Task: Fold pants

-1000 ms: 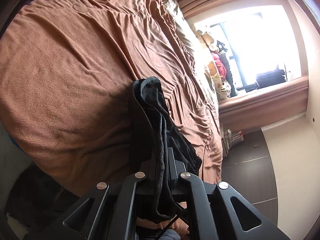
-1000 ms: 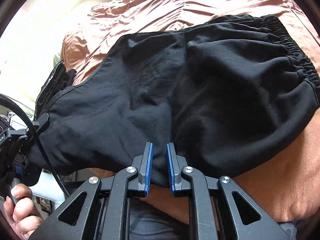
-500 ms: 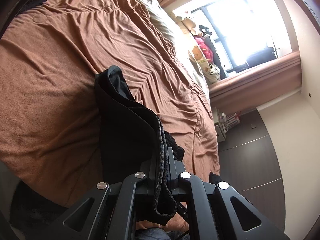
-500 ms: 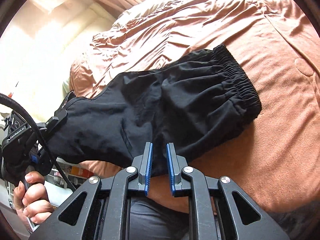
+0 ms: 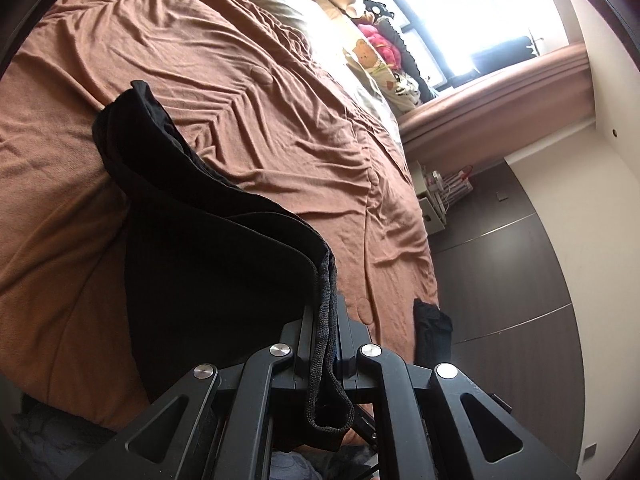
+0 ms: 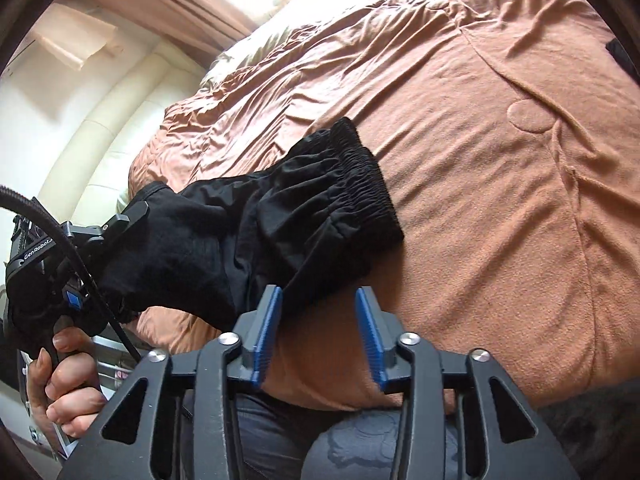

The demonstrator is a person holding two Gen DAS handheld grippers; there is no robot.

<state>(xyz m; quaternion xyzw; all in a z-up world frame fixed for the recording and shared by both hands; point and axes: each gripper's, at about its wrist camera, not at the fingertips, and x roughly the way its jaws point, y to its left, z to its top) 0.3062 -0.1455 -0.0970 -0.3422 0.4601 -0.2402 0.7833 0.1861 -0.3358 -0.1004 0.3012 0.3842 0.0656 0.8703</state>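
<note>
Brown bedspread (image 5: 248, 92), creased and quilted with round stitched spots, covers the bed and fills most of both views. Black pants (image 6: 280, 216) lie partly on it near the bed's edge, elastic waistband flat on the cover, the other end lifted off toward the left gripper (image 5: 326, 320).

The left wrist view shows the room beyond the bed: a bright window (image 5: 460, 8) with stuffed toys (image 5: 372, 40) heaped at the sill, pale pillows (image 5: 288, 12) along the far side, a small white shelf (image 5: 430, 200) and dark wood floor (image 5: 520, 280). A dark cloth scrap (image 5: 432, 328) hangs at the bed's edge. Here the left gripper is clenched on a hem of the pants, a drawcord loop drooping over its jaws.

The right wrist view shows instead a cream padded headboard (image 6: 100, 120) and a hand (image 6: 64, 380) gripping the left gripper's handle with its cable. The right gripper (image 6: 318, 332) is releasing, its blue pads (image 6: 268, 332) spreading; the pants' edge sits just beyond them, no cloth pressed between.
</note>
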